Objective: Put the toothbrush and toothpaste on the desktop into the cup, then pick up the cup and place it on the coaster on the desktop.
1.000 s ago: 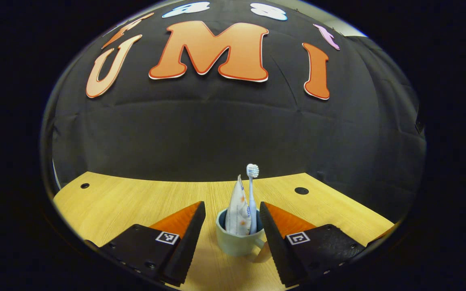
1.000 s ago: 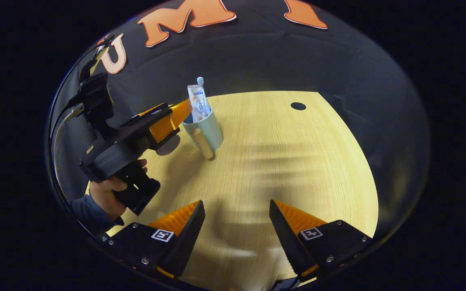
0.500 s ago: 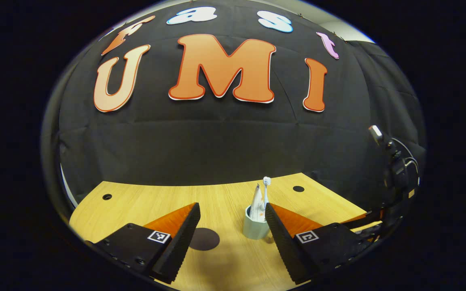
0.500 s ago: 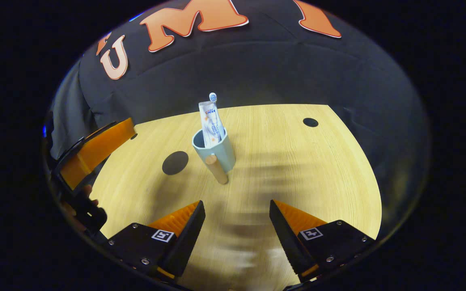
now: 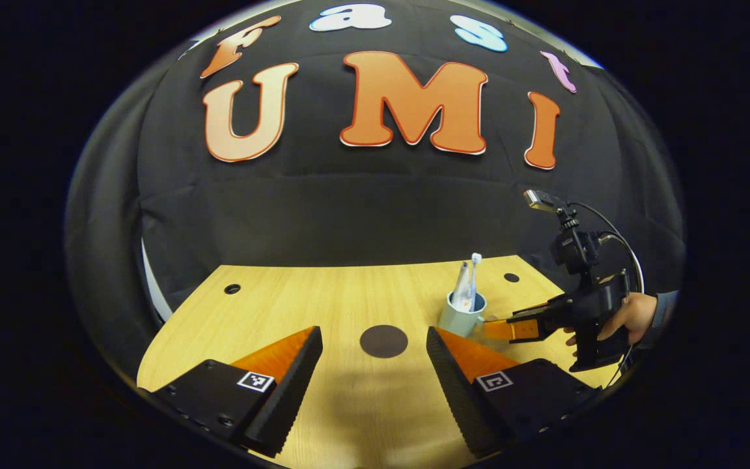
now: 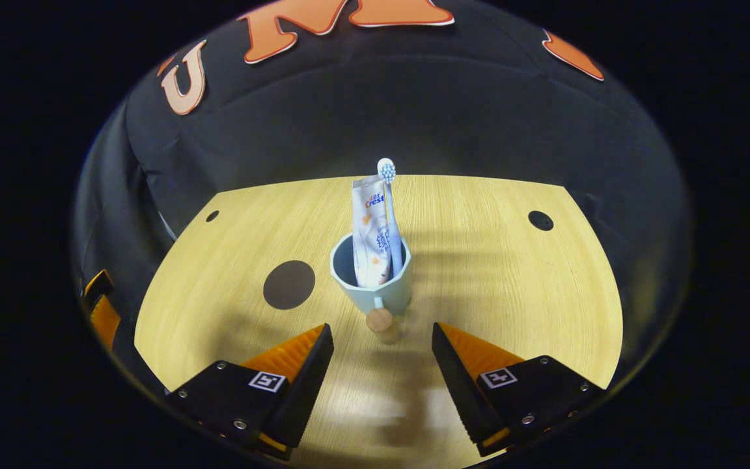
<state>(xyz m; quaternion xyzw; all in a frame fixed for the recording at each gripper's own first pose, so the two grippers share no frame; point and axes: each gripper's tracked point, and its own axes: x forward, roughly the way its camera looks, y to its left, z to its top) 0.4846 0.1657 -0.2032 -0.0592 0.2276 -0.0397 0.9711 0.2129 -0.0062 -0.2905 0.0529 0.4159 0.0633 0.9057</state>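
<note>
- The wooden desktop (image 6: 492,273) carries everything.
- The left gripper (image 5: 372,384) is released, jaws spread above bare wood.
- The right gripper (image 6: 381,384) is released too (handle just ahead, between its fingers).
- The cup (image 6: 372,286) stands upright beside the dark round coaster (image 6: 289,284), apart from it.
- The toothpaste (image 6: 370,234) and toothbrush (image 6: 388,195) stand inside the cup.

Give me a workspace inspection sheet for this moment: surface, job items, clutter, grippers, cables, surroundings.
Surface: wooden desktop, round holes near its corners.
Job's things: toothbrush and toothpaste stand in the cup; cup sits off the coaster, wooden handle facing the right gripper.
Clutter: nothing seen.
Grippers: left gripper open, empty; right gripper open, at the handle, not gripping.
Cables: cable looping on the right gripper.
Surroundings: black cloth wall.
</note>
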